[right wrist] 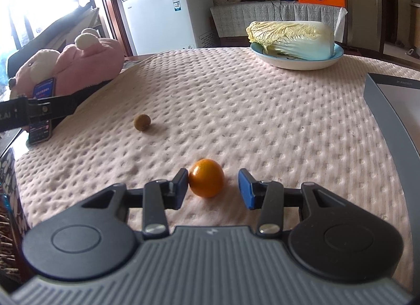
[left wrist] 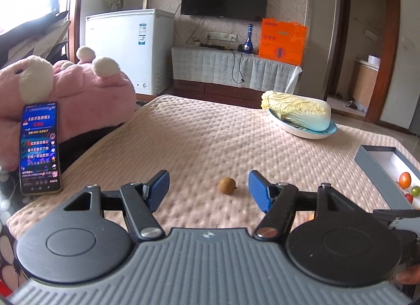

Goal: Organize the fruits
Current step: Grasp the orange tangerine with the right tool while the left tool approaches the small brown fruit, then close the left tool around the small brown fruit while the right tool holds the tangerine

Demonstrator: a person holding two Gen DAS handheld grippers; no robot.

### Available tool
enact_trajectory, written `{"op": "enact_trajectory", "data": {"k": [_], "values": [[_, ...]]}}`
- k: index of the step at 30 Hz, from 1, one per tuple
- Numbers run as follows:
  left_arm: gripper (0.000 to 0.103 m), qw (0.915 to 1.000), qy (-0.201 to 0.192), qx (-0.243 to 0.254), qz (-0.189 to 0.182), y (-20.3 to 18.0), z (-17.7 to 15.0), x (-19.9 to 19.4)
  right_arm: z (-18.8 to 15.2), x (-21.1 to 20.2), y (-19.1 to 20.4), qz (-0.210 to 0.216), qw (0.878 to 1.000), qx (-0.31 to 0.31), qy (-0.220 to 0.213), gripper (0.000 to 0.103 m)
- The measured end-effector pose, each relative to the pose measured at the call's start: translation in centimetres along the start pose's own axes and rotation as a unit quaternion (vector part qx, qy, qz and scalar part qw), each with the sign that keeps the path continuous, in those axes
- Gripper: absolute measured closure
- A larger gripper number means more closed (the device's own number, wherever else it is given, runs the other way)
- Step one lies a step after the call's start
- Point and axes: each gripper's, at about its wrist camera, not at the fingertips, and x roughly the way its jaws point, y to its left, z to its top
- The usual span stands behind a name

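the left gripper (left wrist: 208,191) hangs low over the pink quilted cloth (left wrist: 210,142) with its blue pads wide apart, and the small brown fruit (left wrist: 227,185) lies on the cloth between them, nearer the right pad and touching neither. the right gripper (right wrist: 213,188) is also spread, its fingers either side of the orange fruit (right wrist: 206,181); the left pad (right wrist: 181,184) seems to touch the fruit's side, though the angle makes that hard to confirm, while the other pad stands clear of it. in the right wrist view the brown fruit (right wrist: 142,122) sits well apart from the orange fruit, further off and to its left. the grey box (left wrist: 378,171) lies right of the brown fruit at the cloth's edge, with an orange, a green and a red fruit visible inside. beyond the brown fruit, a cabbage (left wrist: 298,112) rests in a blue-rimmed dish (left wrist: 307,132). left of it, a lit phone (left wrist: 39,147) leans against a pink plush toy (left wrist: 78,90).
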Motion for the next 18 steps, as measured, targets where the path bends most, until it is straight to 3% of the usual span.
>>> {"op": "enact_trajectory", "data": {"k": [4,6,18], "values": [[0.031,0.9998,0.006,0.017,0.004,-0.8,-0.2,0.8,-0.1,0.2,0.3,-0.006,1.0,-0.012,0.001,0.06],[0.031,0.9997,0.009,0.021,0.002,-1.1,-0.2,1.2,-0.1,0.2,0.4,-0.001,1.0,-0.013,0.0,0.069],[0.031,0.999,0.027,0.035,-0.006,-2.8,-0.1,4.4,-0.2,-2.7,-0.4,0.001,1.0,-0.029,0.003,0.07]]}}
